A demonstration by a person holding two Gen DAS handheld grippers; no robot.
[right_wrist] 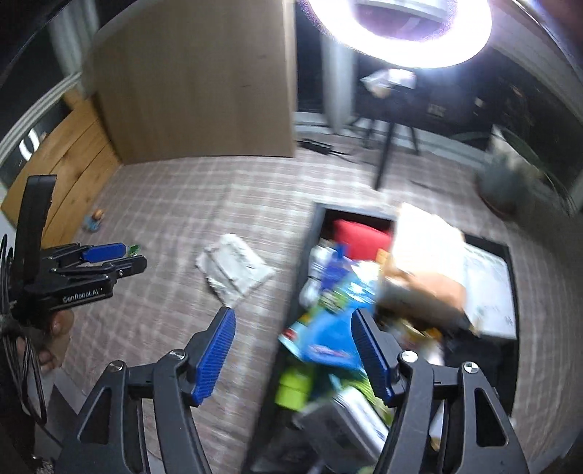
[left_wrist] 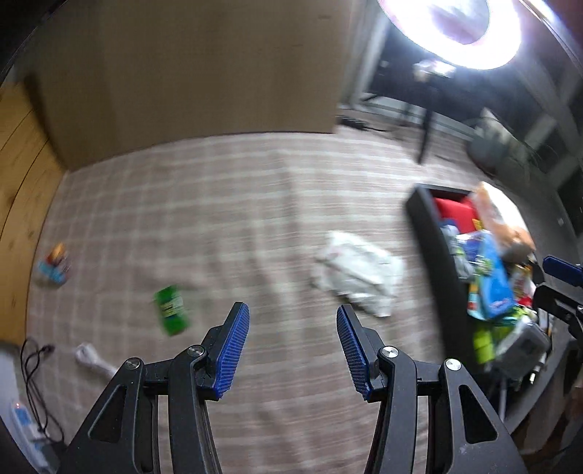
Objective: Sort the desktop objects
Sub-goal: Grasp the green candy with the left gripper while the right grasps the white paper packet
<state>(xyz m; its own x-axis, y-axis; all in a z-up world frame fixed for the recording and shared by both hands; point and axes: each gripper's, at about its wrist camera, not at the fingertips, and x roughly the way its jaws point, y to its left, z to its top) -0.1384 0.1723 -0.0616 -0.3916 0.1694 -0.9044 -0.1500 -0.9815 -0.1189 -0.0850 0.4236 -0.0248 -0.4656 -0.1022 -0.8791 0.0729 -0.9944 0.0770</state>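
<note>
- Plaid cloth (left_wrist: 226, 204) in brown and cream covers the work surface; its far edge meets a tall cardboard panel (left_wrist: 189, 73), and a wooden board (left_wrist: 18, 164) borders it on the left in the left wrist view.
- Most of the cloth's middle lies bare, from the panel down to the left gripper (left_wrist: 292, 344), giving wide room there.
- Left gripper hangs over that bare stretch, its blue ribbed pads (left_wrist: 233, 350) spread apart with nothing between them.
- Right gripper (right_wrist: 293, 355) hangs over the near left edge of the dark bin (right_wrist: 298, 277), its pads (right_wrist: 213, 355) spread wide and gripping nothing; a blue packet (right_wrist: 324, 328) in the bin shows in the gap below.
- The bin sits at the cloth's right side, crammed with a red box (right_wrist: 359, 235), a tan carton (right_wrist: 426, 262) and lime-green items (right_wrist: 293, 386).
- Loose on the cloth: a white crumpled packet (left_wrist: 359, 275) just left of the bin, a green packet (left_wrist: 172, 310) near the left gripper, a small blue-and-orange item (left_wrist: 54, 264) and a white piece (left_wrist: 91, 359) toward the left edge.
- Both views are motion-blurred, so labels cannot be read.
- A ring light (right_wrist: 397, 29) glares above the far right.
</note>
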